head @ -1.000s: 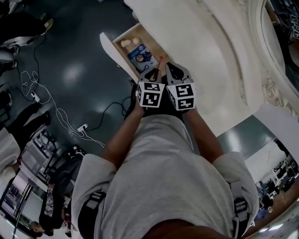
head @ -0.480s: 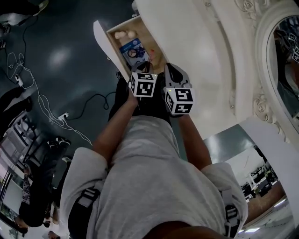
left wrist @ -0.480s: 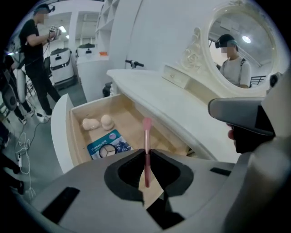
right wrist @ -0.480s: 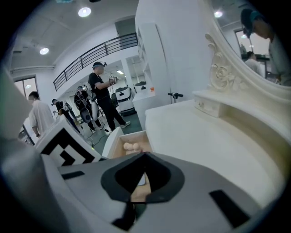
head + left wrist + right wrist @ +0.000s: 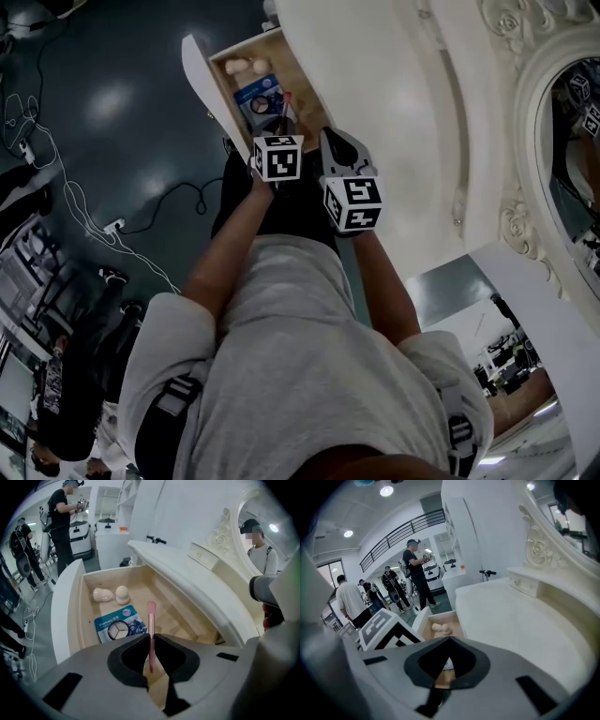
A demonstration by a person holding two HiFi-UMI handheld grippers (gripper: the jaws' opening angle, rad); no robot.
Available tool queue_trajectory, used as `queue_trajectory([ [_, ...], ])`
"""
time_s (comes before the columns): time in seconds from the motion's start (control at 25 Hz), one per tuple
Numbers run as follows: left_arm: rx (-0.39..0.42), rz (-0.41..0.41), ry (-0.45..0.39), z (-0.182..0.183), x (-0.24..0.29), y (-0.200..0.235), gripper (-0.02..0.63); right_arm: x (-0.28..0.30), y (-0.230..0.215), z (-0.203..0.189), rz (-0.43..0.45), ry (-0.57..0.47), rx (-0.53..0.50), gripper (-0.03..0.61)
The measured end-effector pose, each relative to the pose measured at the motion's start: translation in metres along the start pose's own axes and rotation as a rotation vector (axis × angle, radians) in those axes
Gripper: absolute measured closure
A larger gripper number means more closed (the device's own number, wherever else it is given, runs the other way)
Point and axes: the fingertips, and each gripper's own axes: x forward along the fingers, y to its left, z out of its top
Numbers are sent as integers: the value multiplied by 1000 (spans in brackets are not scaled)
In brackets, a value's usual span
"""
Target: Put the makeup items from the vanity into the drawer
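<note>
Head view, steeply down: a person's torso in a grey T-shirt fills the lower frame. Both forearms reach fwd side by side w/ elbows bent; L forearm is bare and angles toward the drawer, R forearm runs just beside it.

L gripper tips steeply down over the open drawer, marker cube facing up; its jaws are clamped tight on a slim pink makeup brush. The grip is on the handle, bristle end pointing away from the hand and out over the drawer interior; can't tell if the tip touches the drawer floor.

R gripper sits just beside the L one at the vanity's front edge, angled down less steeply; its jaws are together w/ nothing btwn them.

Inside the drawer, just left of the brush tip: a blue packet w/ a round compact, lying flat on the wood floor. Further back are two pale makeup sponges, side by side and touching or nearly so.

The drawer juts out from under the white vanity top, which lies right of it and looks bare. A carved mirror frame rises at the vanity's far side.

Bkgd: dark glossy floor w/ loose cables; several people stand well apart from the vanity.
</note>
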Motion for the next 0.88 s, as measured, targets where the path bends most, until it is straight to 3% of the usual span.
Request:
queue_trajectory([
  [0.88, -6, 39, 118, -18, 46, 10, 566, -7, -17, -10, -25, 29, 24, 563],
])
